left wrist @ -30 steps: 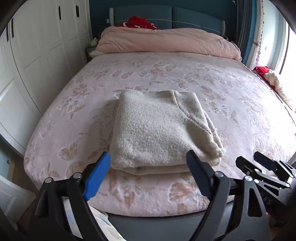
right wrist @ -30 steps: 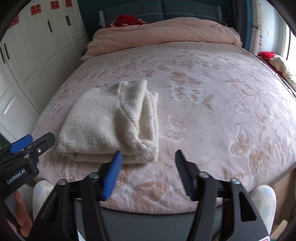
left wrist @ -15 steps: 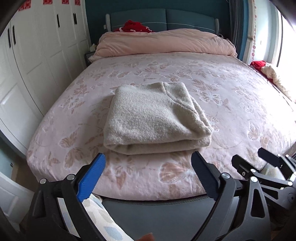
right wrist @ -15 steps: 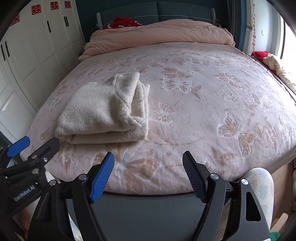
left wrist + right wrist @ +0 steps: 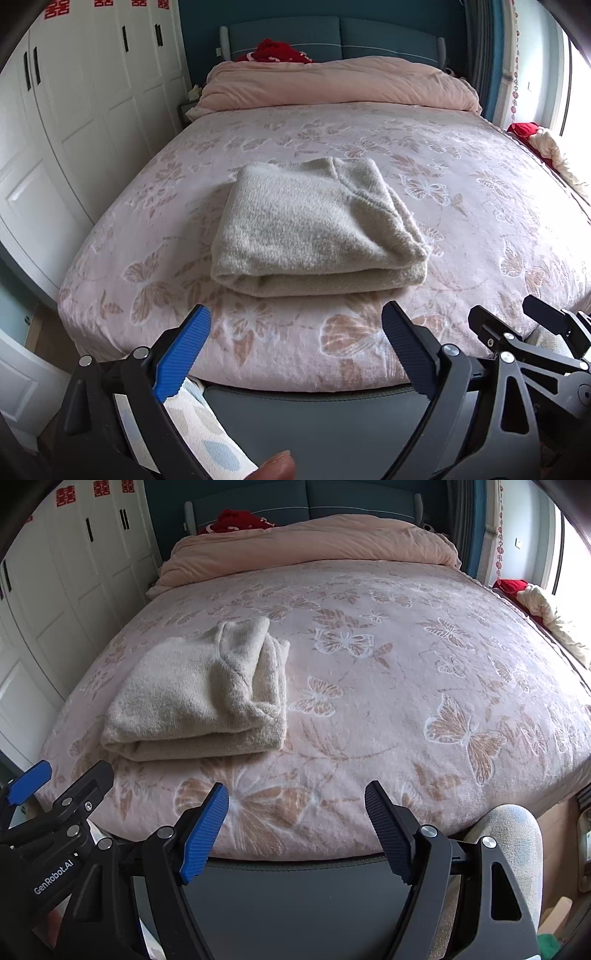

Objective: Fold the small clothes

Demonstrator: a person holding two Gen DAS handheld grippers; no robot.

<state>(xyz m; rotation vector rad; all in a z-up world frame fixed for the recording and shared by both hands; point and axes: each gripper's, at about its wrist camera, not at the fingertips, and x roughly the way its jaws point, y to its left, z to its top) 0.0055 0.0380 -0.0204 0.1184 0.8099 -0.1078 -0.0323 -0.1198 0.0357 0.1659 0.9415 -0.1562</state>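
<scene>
The wide bed with its pale pink butterfly-patterned cover (image 5: 461, 206) fills both views beyond the grippers. On it, near the foot edge, lies the cream fleecy garment, folded into a thick rectangular bundle (image 5: 314, 229). It sits straight ahead of the left gripper (image 5: 295, 350), just past the fingertips and apart from them; from the right gripper (image 5: 295, 827) it lies ahead and off to the left (image 5: 195, 698). Its long axis runs across the left gripper's line, the rounded fold facing the grippers. The left gripper is the nearer, by my reading. Both grippers are released, jaws spread wide with nothing between them. The fold looks finished; any further move would likely start from the left.
</scene>
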